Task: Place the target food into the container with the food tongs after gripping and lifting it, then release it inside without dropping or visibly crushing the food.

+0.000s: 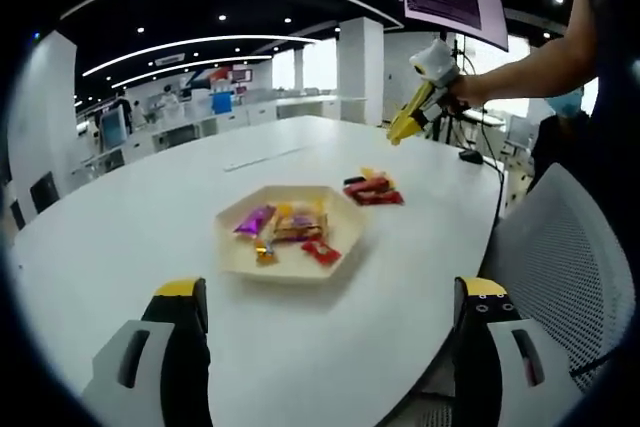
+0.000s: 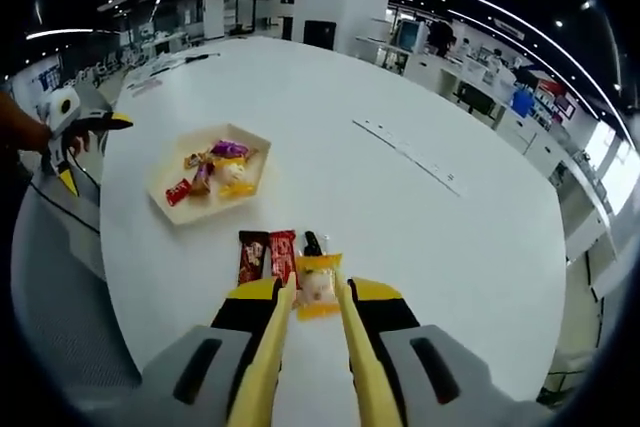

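Observation:
A beige hexagonal tray [image 1: 345,247] holds several wrapped snacks on the white table [image 1: 130,237]. Beyond it lie loose snacks [image 1: 372,190]. My left gripper [image 1: 330,292] is open, its jaws wide apart short of the tray. A hand holds my right gripper [image 1: 425,97] in the air past the loose snacks. It is shut on yellow food tongs [image 1: 403,127] that carry nothing. From the right gripper [image 2: 316,299] the tong arms [image 2: 272,347] frame a yellow-wrapped snack [image 2: 318,285] on the table, beside red and dark packets [image 2: 268,255]. The tray [image 2: 165,195] lies further left, with the left gripper [image 2: 78,132] beyond it.
A white mesh chair [image 1: 560,247] stands at the table's edge close to my left gripper. A black cable and a small stand [image 1: 470,157] sit near the far edge. A thin seam strip [image 2: 405,152] crosses the table. Office desks and pillars fill the background.

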A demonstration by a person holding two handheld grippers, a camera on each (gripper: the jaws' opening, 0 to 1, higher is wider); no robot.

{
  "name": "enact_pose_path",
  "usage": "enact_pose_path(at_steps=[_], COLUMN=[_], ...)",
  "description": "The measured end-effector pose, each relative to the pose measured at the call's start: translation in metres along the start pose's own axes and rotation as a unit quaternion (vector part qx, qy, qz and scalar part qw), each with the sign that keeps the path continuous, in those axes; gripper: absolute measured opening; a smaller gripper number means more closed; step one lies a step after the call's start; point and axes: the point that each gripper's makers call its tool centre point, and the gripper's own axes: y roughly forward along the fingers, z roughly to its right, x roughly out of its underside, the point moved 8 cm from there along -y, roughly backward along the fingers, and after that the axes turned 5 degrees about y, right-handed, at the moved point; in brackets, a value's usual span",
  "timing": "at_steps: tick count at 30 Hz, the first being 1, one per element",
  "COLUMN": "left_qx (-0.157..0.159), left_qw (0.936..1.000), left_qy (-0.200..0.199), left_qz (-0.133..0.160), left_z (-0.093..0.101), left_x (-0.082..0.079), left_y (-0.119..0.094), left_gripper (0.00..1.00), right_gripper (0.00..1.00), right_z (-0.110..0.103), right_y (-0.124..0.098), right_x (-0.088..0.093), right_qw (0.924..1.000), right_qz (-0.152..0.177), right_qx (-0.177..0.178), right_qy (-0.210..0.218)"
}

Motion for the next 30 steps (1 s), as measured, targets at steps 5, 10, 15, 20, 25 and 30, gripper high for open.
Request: enact_pose_path(at_steps=[5, 10, 15, 20, 25, 30], left_qx=[0.002, 0.001, 0.001, 0.003, 0.006, 0.009], left_qw=[0.9999, 1.0000, 1.0000, 1.0000, 1.0000, 0.9999], left_qy=[-0.008, -0.006, -0.006, -0.006, -0.004, -0.006], left_qz=[0.006, 0.004, 0.004, 0.002, -0.005, -0.011], left_z=[0.000, 0.001, 0.001, 0.001, 0.003, 0.003], left_x=[-0.001, -0.001, -0.001, 0.000, 0.001, 0.002], left_y=[0.000, 0.000, -0.001, 0.000, 0.001, 0.002], left_gripper=[1.00, 1.00, 1.00, 1.00, 1.00, 1.00], right_gripper=[0.25, 0.26, 0.26, 0.26, 0.26, 0.26], right_z=[0.007, 0.009, 0.008, 0.008, 0.012, 0.020], right_y=[0.005, 0.012, 0.018, 0.031, 0.044, 0.054], right_x=[0.004, 0.008, 0.012, 0.017, 0.021, 0.027], right_qw=[1.0000, 0.9999, 0.9999, 0.9998, 0.9997, 0.9995], right_qz=[-0.004, -0.007, -0.007, -0.010, -0.014, -0.017], right_qx=[-0.006, -0.008, -0.009, -0.014, -0.017, -0.015], right_qy=[-0.006, 0.001, 0.004, -0.005, 0.009, 0.022])
